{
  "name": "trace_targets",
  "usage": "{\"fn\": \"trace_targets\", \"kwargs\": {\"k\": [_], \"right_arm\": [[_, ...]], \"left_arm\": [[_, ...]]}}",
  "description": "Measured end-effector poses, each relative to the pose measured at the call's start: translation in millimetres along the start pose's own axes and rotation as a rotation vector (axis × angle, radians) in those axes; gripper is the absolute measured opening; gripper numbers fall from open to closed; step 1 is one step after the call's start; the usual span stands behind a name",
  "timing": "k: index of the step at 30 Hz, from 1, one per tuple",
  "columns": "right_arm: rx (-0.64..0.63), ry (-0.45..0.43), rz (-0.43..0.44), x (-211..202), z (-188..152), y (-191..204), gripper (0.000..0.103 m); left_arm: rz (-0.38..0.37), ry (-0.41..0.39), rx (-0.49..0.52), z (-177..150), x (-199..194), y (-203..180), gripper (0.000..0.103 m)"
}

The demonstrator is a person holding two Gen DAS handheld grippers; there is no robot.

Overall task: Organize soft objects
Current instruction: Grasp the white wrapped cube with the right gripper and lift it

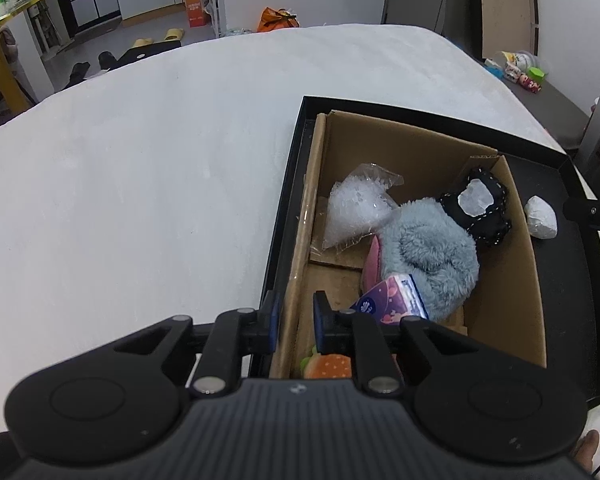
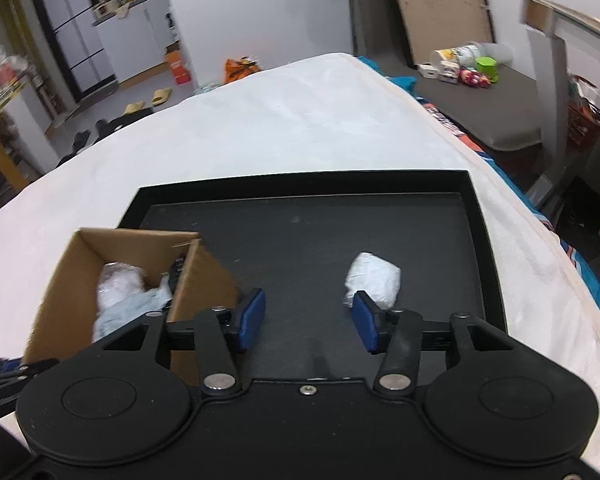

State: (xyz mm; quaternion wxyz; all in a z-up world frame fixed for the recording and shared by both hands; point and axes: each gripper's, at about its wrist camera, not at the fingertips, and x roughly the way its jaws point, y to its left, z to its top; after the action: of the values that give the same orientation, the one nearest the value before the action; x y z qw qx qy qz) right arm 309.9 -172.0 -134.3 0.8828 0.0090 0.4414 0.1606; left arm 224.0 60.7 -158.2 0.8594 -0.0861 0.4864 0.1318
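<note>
While the left gripper (image 1: 296, 322) pinches the brown cardboard box's (image 1: 520, 280) wall, presumably steadying it, the right gripper (image 2: 309, 320) hovers part-open, empty, near the white wrapped bundle (image 2: 374, 280) on the black tray (image 2: 300, 196).

- A white bed cover (image 1: 148, 168) spreads beyond the fingertips.
- Yellow slippers (image 1: 158, 38) lie on the grey floor far ahead of the fingers, to their left.
- An orange bag (image 1: 278, 19) sits on the floor far ahead, past the bed's far edge.
- An orange carton (image 1: 196, 6) stands left of that bag.
- A brown board (image 2: 440, 8) leans on the wall, ahead and right of the fingers.
- Small colourful containers (image 2: 466, 66) cluster on a grey mat, far right.
</note>
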Motion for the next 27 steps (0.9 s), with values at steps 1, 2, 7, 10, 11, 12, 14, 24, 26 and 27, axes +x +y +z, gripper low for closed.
{"fn": "trace_targets", "kwargs": {"k": [1,2,7,10,11,12,14,24,26,27], "right_arm": [[0.015,0.0,-0.002,4.0,-1.7,-4.6,0.05],[0.028,0.001,0.001,7.3,-3.2,-8.7,0.051],[0.061,-0.005,0.007,25.4,-10.8,-24.1,0.062],[0.081,0.005,0.005,36.6,-13.0,-30.8,0.062],[0.089,0.006,0.007,40.1,-13.2,-33.0,0.062],[0.094,0.003,0.006,42.7,-13.6,-34.5,0.062],[0.099,-0.012,0.004,47.4,-14.3,-36.6,0.063],[0.081,-0.044,-0.008,62.2,-17.8,-39.8,0.06],[0.082,-0.04,0.002,63.6,-18.2,-40.4,0.058],[0.08,-0.038,0.002,64.7,-18.5,-40.2,0.058]], "left_arm": [[0.006,0.004,0.002,0.5,1.3,-1.3,0.017],[0.011,0.006,0.003,0.9,2.3,-2.6,0.019],[0.037,0.021,0.029,4.3,7.6,-9.1,0.028],[0.049,0.017,0.036,8.8,10.1,-12.7,0.031],[0.053,0.017,0.038,10.6,11.1,-13.9,0.032],[0.058,0.017,0.039,12.0,12.4,-15.0,0.034],[0.066,0.016,0.037,15.0,14.2,-16.2,0.035],[0.095,0.022,0.05,23.2,24.9,-20.5,0.037],[0.096,0.024,0.05,23.7,25.9,-20.3,0.037],[0.096,0.026,0.051,23.7,26.4,-20.5,0.037]]}}
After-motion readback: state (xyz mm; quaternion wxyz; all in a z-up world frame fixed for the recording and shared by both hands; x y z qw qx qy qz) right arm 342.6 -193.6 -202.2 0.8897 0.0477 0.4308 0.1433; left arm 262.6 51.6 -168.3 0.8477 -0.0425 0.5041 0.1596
